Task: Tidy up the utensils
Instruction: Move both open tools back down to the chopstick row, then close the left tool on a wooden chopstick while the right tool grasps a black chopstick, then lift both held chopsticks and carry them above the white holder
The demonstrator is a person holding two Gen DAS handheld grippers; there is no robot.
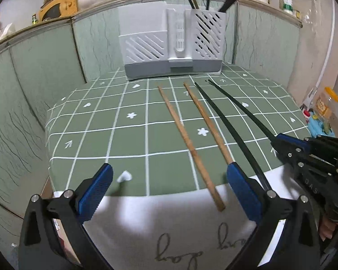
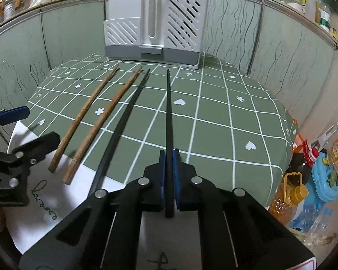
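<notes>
Two wooden chopsticks (image 1: 182, 132) (image 2: 83, 117) and a black chopstick (image 1: 227, 126) (image 2: 121, 123) lie on the green checked tablecloth (image 1: 128, 135). My right gripper (image 2: 168, 155) is shut on a second black chopstick (image 2: 168, 108), which points toward the white utensil holder (image 2: 155, 27). That gripper also shows at the right of the left wrist view (image 1: 279, 140). My left gripper (image 1: 169, 180) is open and empty, near the handle ends of the wooden chopsticks. The holder (image 1: 173, 47) has several chopsticks standing in its right compartment.
Green panelled walls (image 1: 33, 72) surround the table on the left and back. A shelf above holds pots and bottles. Oil bottles and a blue container (image 2: 322, 180) stand on the floor at the right. White paper (image 1: 169, 225) covers the table's near edge.
</notes>
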